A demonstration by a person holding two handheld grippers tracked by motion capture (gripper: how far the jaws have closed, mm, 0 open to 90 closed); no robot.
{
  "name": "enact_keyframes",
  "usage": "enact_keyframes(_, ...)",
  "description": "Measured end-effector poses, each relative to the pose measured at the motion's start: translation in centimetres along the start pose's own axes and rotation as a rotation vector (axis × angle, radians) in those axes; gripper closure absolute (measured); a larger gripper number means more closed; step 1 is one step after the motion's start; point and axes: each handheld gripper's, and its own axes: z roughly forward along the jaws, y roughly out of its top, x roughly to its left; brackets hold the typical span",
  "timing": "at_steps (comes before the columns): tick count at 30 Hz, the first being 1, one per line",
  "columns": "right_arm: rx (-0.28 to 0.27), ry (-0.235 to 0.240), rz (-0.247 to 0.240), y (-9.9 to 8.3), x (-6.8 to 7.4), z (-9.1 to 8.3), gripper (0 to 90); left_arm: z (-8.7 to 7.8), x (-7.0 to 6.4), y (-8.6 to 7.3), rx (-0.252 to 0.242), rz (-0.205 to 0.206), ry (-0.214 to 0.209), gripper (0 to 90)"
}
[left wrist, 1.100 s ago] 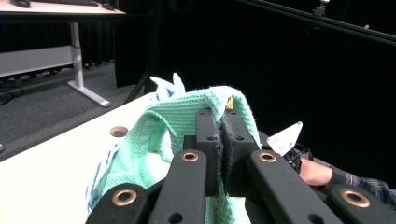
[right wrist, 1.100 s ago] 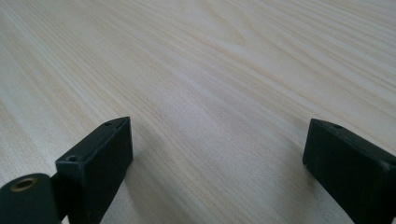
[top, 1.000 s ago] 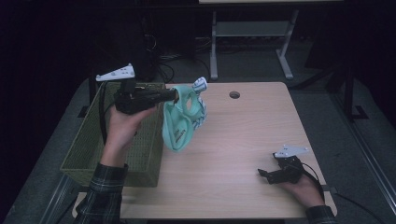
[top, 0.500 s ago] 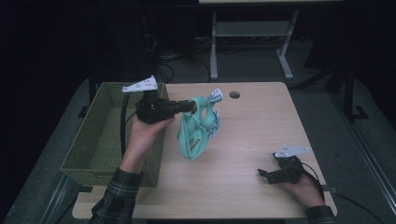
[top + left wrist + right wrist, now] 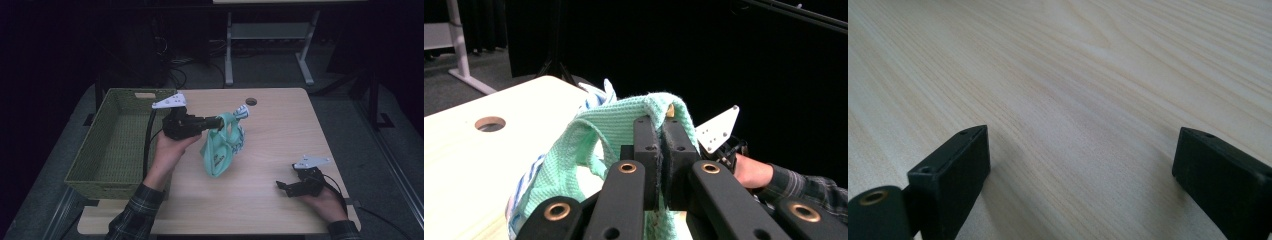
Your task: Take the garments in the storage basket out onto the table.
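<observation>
A mint-green knitted cloth (image 5: 220, 150) with a blue-and-white striped piece hangs above the middle of the wooden table (image 5: 280, 130). My left gripper (image 5: 218, 121) is shut on its top fold and holds it in the air, pointing right. Seen from the left gripper view, the green cloth (image 5: 589, 142) drapes over the closed jaws of my left gripper (image 5: 661, 125). At the table's front right, my right gripper (image 5: 281, 186) rests low on the wood, open, pointing left. The right gripper view has my right gripper (image 5: 1080, 155) spread wide over bare wood with nothing between the jaws.
A green woven basket (image 5: 95, 155) stands along the table's left side. A round cable hole (image 5: 251, 101) sits near the table's far edge. Behind the table are a white desk frame (image 5: 265, 35) and cables on the dark floor.
My left gripper has carried the green cloth rightward from over the basket's edge to above the middle of the table. The right gripper has stayed put.
</observation>
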Motion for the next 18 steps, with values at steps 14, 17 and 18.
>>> enact_keyframes(14, -0.002, -0.001, -0.003, 0.0, 0.0, 0.0, 8.0, 4.1, -0.6, -2.0, 0.06, -0.003, -0.026, 86.7)
enact_keyframes(17, -0.001, 0.0, -0.001, 0.0, 0.0, 0.0, 8.0, 4.8, -0.7, -2.4, 0.068, 0.003, -0.027, 86.7)
enact_keyframes(18, 0.0, 0.0, 0.0, 0.0, 0.0, 0.0, 8.0, 5.0, -0.7, -2.6, 0.075, 0.002, -0.027, 86.7)
